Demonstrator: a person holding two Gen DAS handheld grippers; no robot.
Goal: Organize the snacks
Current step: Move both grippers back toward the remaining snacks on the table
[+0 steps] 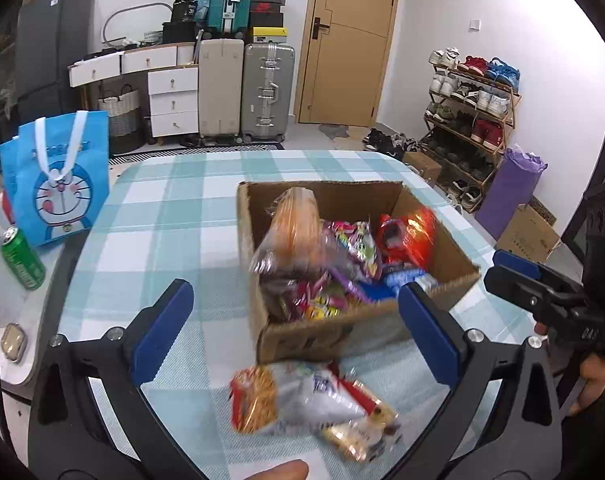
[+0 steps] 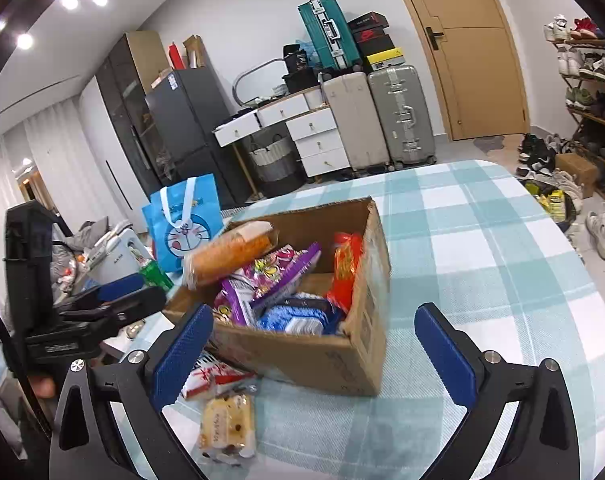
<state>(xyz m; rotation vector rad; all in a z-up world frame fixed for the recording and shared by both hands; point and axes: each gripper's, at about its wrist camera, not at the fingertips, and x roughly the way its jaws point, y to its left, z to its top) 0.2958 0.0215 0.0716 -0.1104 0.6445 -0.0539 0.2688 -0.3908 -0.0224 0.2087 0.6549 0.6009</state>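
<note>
An open brown cardboard box (image 2: 354, 344) sits on the surface under a pale blue-and-white checked cloth (image 2: 482, 248), filled with soft foil and plastic snack packets: a long orange bagged loaf or cracker pack (image 2: 230, 254) propped on the left wall, a purple printed pouch (image 2: 278, 276), a red crinkly bag (image 2: 344, 268) against the right wall and a blue-and-white wrapped pack (image 2: 298, 318) low at the front. Outside the box, just in front of its near-left corner, lie a red-and-white packet (image 2: 206, 382) and a yellow wrapped biscuit pack (image 2: 226, 424). The left tool (image 1: 298, 328) and the right tool (image 2: 310, 356) both stand with their blue pads wide apart and nothing between them. These packets look light, puffy and slippery; contents such as biscuits or crisps would likely crush under a hard squeeze. A sound hold would be across a packet's narrow width near the middle, or on the sealed end seam where the film is flat and stiffest. The loose yellow pack, lying flat and clear of its neighbour, seems the easiest to take.
</note>
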